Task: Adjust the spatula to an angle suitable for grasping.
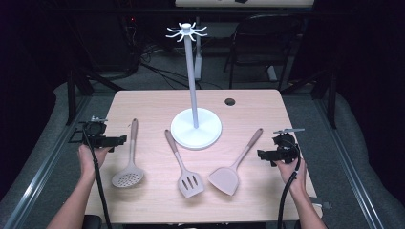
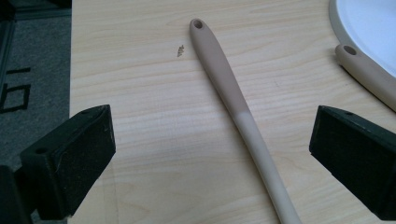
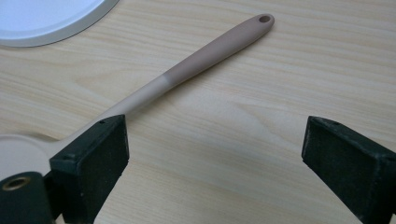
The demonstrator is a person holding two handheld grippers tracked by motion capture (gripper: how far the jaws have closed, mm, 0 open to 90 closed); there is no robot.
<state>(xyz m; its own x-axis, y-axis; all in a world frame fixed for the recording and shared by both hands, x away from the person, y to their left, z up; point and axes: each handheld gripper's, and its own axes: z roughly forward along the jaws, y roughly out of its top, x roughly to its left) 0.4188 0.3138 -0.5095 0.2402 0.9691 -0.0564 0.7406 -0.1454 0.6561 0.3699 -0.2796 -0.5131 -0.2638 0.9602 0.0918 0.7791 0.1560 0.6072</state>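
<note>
Pale wood-grain covers the table (image 1: 143,102), which sits in a dim room with dark frames and cables behind it. On it stands a white rack (image 1: 193,71): a round flat base, a slim pole and a crown of small hooks at the top, every hook bare. Three utensils lie flat in front of it, so the hanging (seemingly the job here) has not begun, and all three remain to be lifted.

At the left lies the skimmer (image 1: 129,167), a round perforated head on a long handle; in the middle the slotted turner (image 1: 184,167); at the right the solid spatula (image 1: 234,167). Each looks matte and rubbery, beige running into a darker brown grip, with a hanging hole at the handle's end.

The left gripper (image 1: 114,141) rests beside the skimmer, its jaws spread wide with nothing between them. The right gripper (image 1: 261,154), just beside the spatula's handle, is likewise spread and grasps nothing.
</note>
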